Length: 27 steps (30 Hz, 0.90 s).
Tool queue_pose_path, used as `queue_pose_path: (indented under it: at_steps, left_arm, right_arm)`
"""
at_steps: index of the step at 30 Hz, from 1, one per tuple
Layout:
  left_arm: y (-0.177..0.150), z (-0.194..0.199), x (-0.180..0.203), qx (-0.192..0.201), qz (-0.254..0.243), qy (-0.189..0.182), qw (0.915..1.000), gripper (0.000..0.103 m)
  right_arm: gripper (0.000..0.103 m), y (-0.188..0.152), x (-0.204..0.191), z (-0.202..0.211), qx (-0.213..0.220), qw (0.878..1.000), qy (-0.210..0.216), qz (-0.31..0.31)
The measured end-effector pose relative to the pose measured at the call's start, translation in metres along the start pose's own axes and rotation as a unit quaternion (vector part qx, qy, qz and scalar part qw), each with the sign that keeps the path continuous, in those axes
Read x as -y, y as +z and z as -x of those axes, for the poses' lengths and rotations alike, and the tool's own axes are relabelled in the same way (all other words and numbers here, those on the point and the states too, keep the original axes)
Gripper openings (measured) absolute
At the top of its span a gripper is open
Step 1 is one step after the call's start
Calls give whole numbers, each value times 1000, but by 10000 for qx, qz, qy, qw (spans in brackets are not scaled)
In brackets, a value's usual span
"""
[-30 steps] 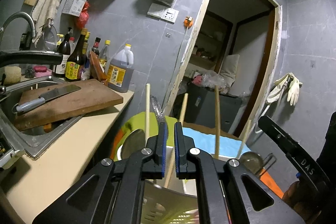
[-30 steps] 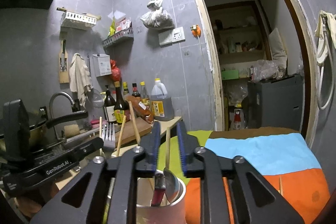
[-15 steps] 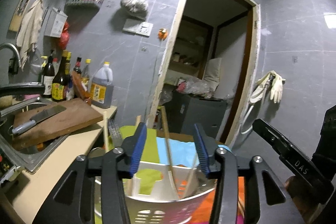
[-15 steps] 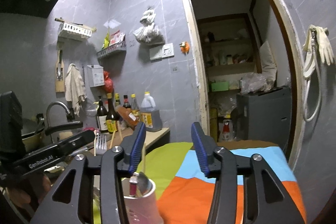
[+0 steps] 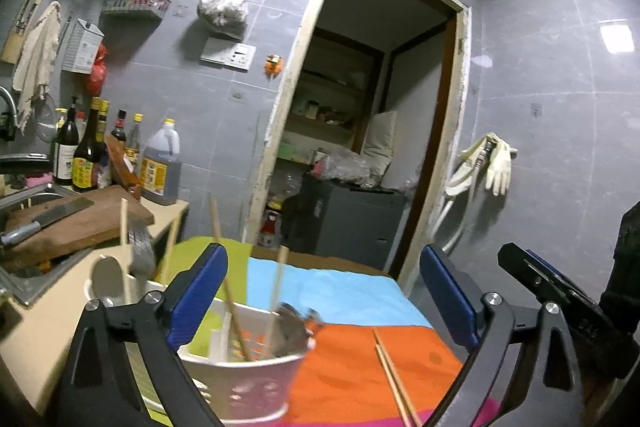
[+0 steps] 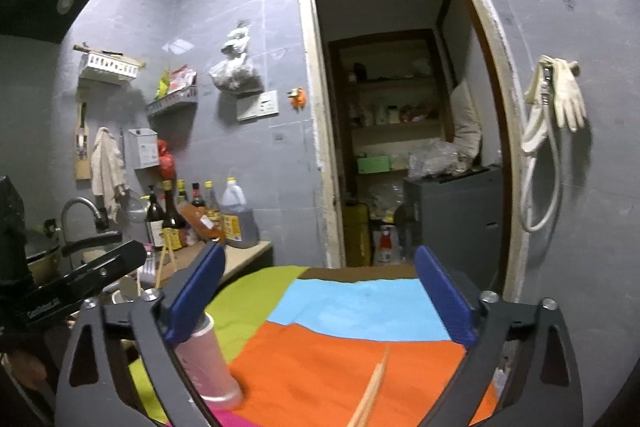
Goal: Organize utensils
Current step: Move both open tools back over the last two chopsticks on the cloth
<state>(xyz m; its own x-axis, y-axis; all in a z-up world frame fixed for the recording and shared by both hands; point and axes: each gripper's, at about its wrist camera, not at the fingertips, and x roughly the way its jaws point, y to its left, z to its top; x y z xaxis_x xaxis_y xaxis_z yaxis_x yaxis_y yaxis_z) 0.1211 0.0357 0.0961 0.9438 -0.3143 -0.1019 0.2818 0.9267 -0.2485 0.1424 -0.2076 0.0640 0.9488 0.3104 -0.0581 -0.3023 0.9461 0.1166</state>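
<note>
Both the left gripper (image 5: 322,291) and right gripper (image 6: 320,293) have just been opening and stand wide, nothing between their pads. The white utensil holder (image 5: 248,379), with chopsticks and a spoon inside, stands on the colourful cloth (image 5: 360,367). A chopstick pair (image 5: 394,379) lies loose beside it.

A white perforated utensil holder (image 5: 244,367) stands upright on the striped cloth (image 5: 352,367), on its orange and green bands at the cloth's left edge. Several wooden chopsticks (image 5: 224,279) lean inside the holder at different angles, their tips rising above its rim. A metal spoon (image 5: 106,281) and a flat metal utensil, blurred (image 5: 140,251), stick up at the holder's left side. A dark, blurred utensil head (image 5: 290,327) rests against the holder's right rim. To the right of the holder, well apart from it, a pair of wooden chopsticks (image 5: 394,379) lies flat on the orange band, side by side and touching, angled toward the cloth's near edge.
</note>
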Motion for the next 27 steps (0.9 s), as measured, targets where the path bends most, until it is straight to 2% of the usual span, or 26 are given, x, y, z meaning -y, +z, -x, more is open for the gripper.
queue_pose_path:
  at_steps: [4,12,19,27]
  left_arm:
    - [-10,-4,18,-206,-168,-47,9996,95]
    - [-47,-19,47,-992,-644,65,9930,95]
    - [-80,-30,46,-1517,-501,214,9869,95]
    - [-108,-51,37,-2360,-366,503,9698,95]
  right_arm:
    - [103,-4,14,8,-148,9998,-130,59]
    - [103,-25,39,11,-787,9961,-369,116]
    - [103,-54,49,-1,-1460,9880,-492,88]
    - [103,-85,62,-28,-2400,9692,-544,-91]
